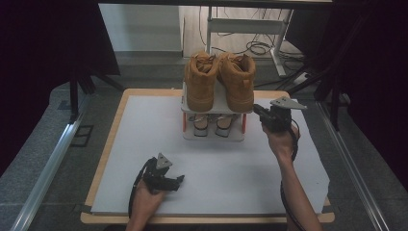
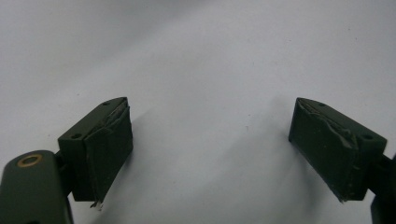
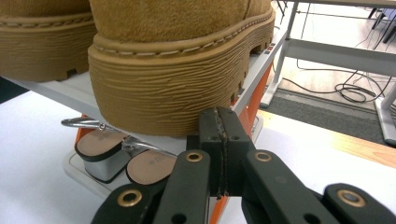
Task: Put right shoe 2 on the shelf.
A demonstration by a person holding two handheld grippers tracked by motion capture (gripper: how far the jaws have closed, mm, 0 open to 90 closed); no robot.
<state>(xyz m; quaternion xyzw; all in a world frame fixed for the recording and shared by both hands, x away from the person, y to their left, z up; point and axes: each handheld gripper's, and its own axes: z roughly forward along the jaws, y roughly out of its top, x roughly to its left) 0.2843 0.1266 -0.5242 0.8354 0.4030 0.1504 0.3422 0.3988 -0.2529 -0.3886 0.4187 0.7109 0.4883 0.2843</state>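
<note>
A pair of tan suede boots (image 1: 219, 79) stands on the top shelf of a small white rack (image 1: 216, 105) with orange posts, at the table's far middle. Two heeled shoes (image 1: 211, 124) lie on its lower shelf. My right gripper (image 1: 257, 110) is shut with nothing between its jaws. In the right gripper view its tips (image 3: 220, 128) sit at the shelf edge, just under the nearer boot's ribbed sole (image 3: 173, 93); I cannot tell if they touch. The left gripper (image 1: 180, 181) rests near the front left, open over the bare white surface, pads (image 2: 112, 140) wide apart.
The white mat (image 1: 226, 168) covers a wooden tabletop (image 1: 108, 144) with its edges showing. Beyond the table stand a white desk frame (image 1: 243, 26) and loose cables (image 1: 257, 47) on the floor. Dark curtains hang on both sides.
</note>
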